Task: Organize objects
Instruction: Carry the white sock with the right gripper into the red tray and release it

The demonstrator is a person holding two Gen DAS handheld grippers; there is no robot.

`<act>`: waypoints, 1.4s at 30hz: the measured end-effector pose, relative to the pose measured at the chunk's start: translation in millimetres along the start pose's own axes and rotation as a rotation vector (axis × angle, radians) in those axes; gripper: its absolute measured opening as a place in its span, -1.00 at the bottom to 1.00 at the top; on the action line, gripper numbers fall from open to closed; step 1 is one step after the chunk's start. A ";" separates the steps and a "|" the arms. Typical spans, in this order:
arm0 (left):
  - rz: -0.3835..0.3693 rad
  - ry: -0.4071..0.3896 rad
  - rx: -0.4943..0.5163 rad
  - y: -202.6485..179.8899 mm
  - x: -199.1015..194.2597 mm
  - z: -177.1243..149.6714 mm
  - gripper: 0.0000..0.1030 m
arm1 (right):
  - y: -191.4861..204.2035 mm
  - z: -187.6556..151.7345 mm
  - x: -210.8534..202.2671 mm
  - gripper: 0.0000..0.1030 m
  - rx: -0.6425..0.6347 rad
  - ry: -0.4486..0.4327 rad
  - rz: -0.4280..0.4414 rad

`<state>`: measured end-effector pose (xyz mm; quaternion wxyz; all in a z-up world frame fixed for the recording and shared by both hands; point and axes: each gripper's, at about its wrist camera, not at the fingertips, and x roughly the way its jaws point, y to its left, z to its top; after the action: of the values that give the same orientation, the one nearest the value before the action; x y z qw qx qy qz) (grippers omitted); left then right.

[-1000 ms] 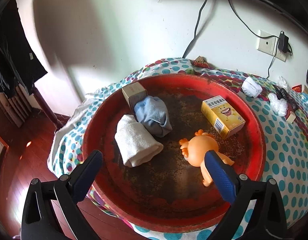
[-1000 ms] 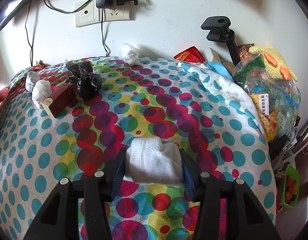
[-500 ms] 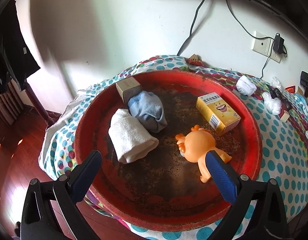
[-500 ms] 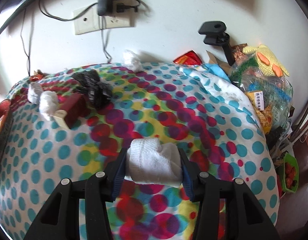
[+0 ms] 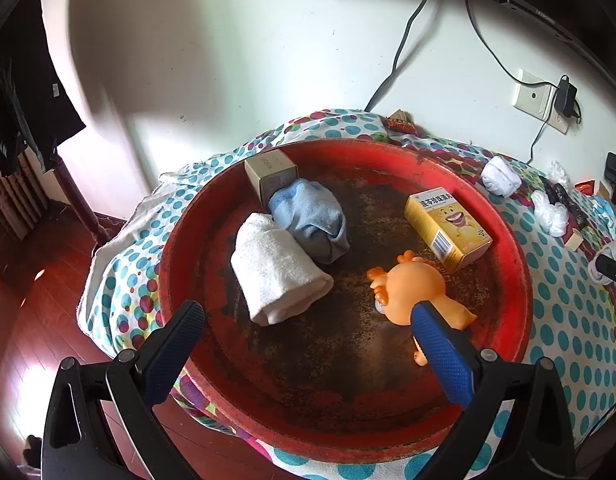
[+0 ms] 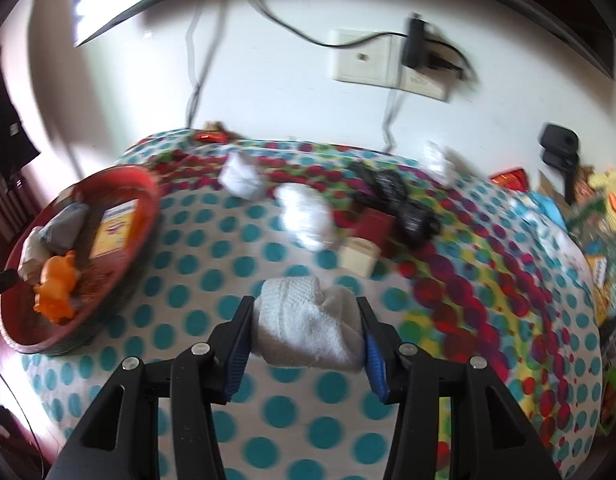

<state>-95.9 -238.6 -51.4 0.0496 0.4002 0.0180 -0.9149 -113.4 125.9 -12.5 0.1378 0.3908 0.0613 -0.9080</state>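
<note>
My right gripper [image 6: 306, 320] is shut on a rolled white towel [image 6: 304, 330], held above the polka-dot cloth. The round red tray [image 5: 520, 280] holds a white towel roll [image 5: 276, 272], a blue-grey sock bundle [image 5: 312, 220], a small beige box [image 5: 270, 170], a yellow box [image 5: 448, 228] and an orange toy [image 5: 420, 292]. My left gripper [image 5: 304, 336] is open and empty over the tray's near side, its right finger in front of the toy. The tray also shows at the left of the right wrist view [image 6: 144, 200].
On the cloth lie white wads [image 6: 308, 216], a black bag [image 6: 404, 204] and a dark red and cream box [image 6: 364, 248]. A cluttered pile [image 6: 600, 216] sits at the far right. The wall has a socket with charger [image 6: 412, 48]. The floor lies left of the table edge.
My right gripper has swung left with the white towel, bringing the red tray into its view. The left gripper has drifted slightly, staying open over the tray.
</note>
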 end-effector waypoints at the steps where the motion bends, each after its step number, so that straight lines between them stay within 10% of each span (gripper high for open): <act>1: -0.001 0.001 -0.004 0.9 0.2 0.0 1.00 | 6.6 1.1 -2.2 -0.04 -0.020 0.000 0.017; 17: -0.002 0.001 -0.043 12.3 3.3 -1.1 1.00 | 177.5 26.6 15.3 -0.04 -0.239 0.008 0.163; 42: -0.008 -0.017 -0.099 32.5 3.7 0.3 1.00 | 248.3 21.5 63.5 -0.04 -0.337 0.111 0.202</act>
<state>-95.2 -271.2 -53.7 0.0657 0.3892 0.0646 -0.9165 -95.9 -128.7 -44.8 0.2881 0.4157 0.1801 -0.8436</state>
